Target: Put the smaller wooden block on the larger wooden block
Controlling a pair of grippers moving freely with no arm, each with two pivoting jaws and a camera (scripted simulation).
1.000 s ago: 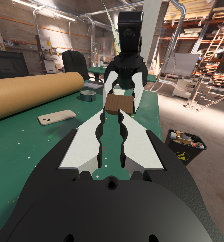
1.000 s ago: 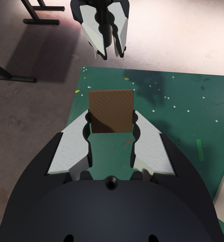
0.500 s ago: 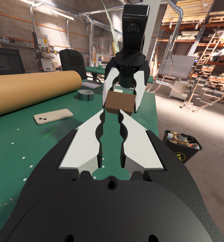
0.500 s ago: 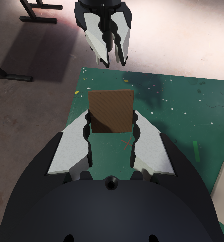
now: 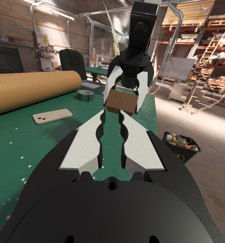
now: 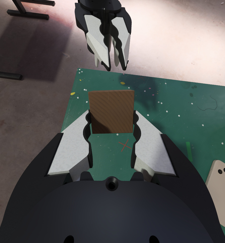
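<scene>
A brown wooden block (image 6: 111, 102) is clamped between the fingers of my right gripper (image 6: 112, 110), held above the green table (image 6: 162, 118) near its corner. In the left wrist view the same block (image 5: 121, 101) hangs in the right gripper (image 5: 121, 109), clear of the table (image 5: 30, 144). My left gripper (image 5: 112, 111) is empty, its jaws a narrow gap apart, with its tips just in front of and below the block. It also shows in the right wrist view (image 6: 116, 69), facing me beyond the table edge. No second block is in view.
A beige phone (image 5: 52, 116) lies on the table left of the grippers, also at the right wrist view's right edge (image 6: 222, 190). A tape roll (image 5: 85, 95), a large cardboard roll (image 5: 30, 89) and a notebook (image 5: 90, 85) lie farther back. A black bin (image 5: 180, 146) stands on the floor to the right.
The two grippers have drawn closer together. The right gripper still holds the block and has shifted over the table, bringing the phone further into its view. The left jaws have not changed.
</scene>
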